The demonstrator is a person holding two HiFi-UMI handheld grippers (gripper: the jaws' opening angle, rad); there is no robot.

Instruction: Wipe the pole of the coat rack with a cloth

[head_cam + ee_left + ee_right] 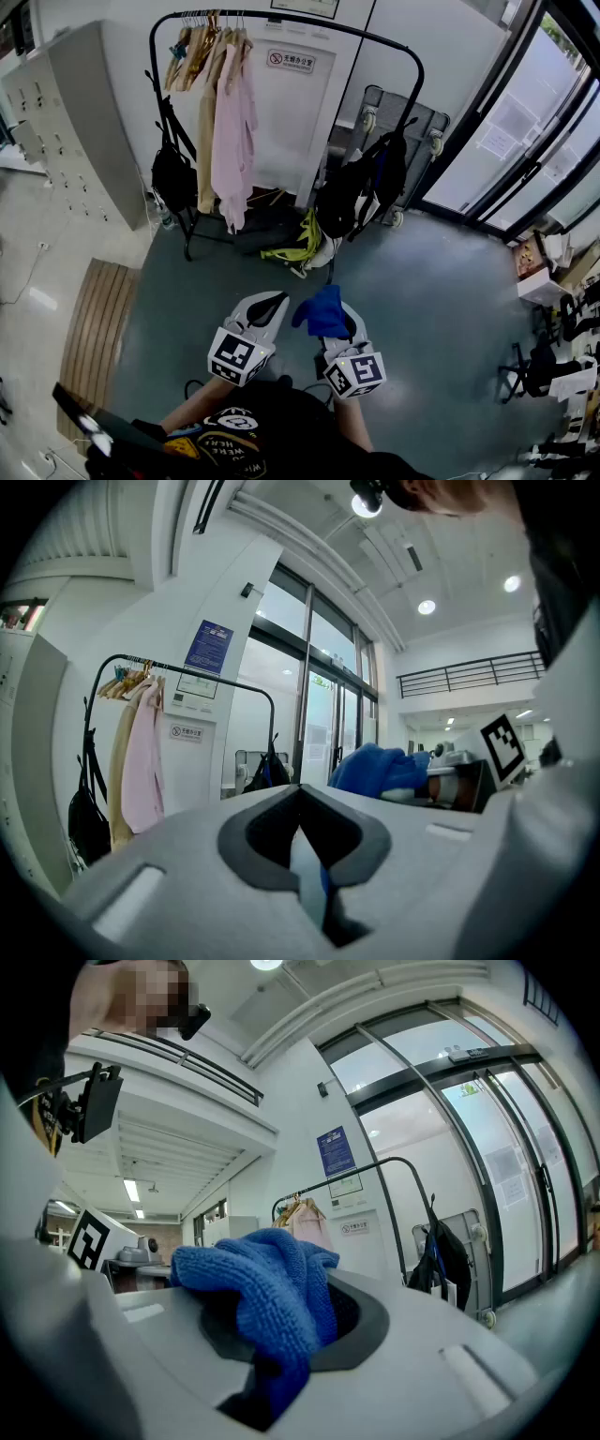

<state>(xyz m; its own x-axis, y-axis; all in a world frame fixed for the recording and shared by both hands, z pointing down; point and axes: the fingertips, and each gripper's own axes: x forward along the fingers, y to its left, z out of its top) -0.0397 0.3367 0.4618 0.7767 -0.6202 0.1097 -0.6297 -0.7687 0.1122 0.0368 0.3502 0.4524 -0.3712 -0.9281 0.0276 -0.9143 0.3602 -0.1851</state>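
Note:
The black coat rack stands some way ahead by the wall, its top pole (309, 23) curving down into the right upright (419, 89); the pole also shows in the left gripper view (197, 665) and the right gripper view (398, 1162). A blue cloth (323, 311) (272, 1288) bunches out of my right gripper (330, 305) (281, 1335), which is shut on it. Beside it my left gripper (270, 302) (300, 808) has its jaws together with nothing between them. From the left gripper view the cloth (375, 766) shows to the right. Both grippers are held low, well short of the rack.
A pink garment (234, 131) and tan clothes hang at the rack's left end, with black bags (173, 178) (361, 192) on both sides. A yellow-green item (300, 246) lies under the rack. Grey lockers (66, 122) stand left, glass doors (525, 141) right, a folded trolley (412, 131) behind.

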